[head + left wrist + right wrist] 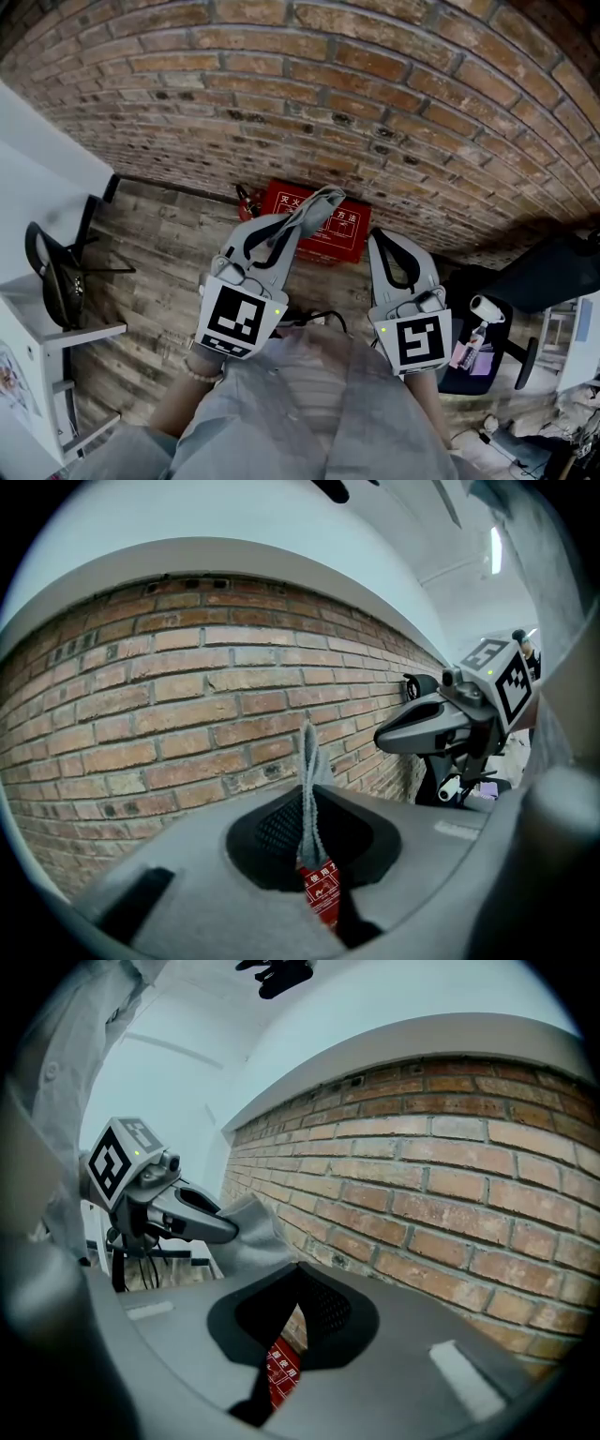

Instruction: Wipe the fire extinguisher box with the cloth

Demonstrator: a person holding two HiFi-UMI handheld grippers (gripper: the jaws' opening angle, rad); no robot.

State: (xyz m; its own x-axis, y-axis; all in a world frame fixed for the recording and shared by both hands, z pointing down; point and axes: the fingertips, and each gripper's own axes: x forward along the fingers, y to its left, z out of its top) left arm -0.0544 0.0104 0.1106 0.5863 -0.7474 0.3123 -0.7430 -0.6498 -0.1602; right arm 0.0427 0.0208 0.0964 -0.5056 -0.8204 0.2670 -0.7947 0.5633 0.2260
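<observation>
The red brick wall (375, 84) rises behind the wooden plank floor (159, 253), and the red rectangular fire extinguisher box (330, 236) sits on that floor at the wall's foot. Both grippers hang above it, pointing forward and down. The left gripper (302, 214) is clamped on a thin grey cloth (319, 200); the right gripper (377, 239) has its jaws together, empty. Pinched only in a narrow fold, the cloth may slip free under a hard wipe

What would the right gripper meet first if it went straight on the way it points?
Most likely the brick wall: the right gripper, jaws together and empty, faces it. The fire extinguisher box shows lower, below that line; depth is unclear.
</observation>
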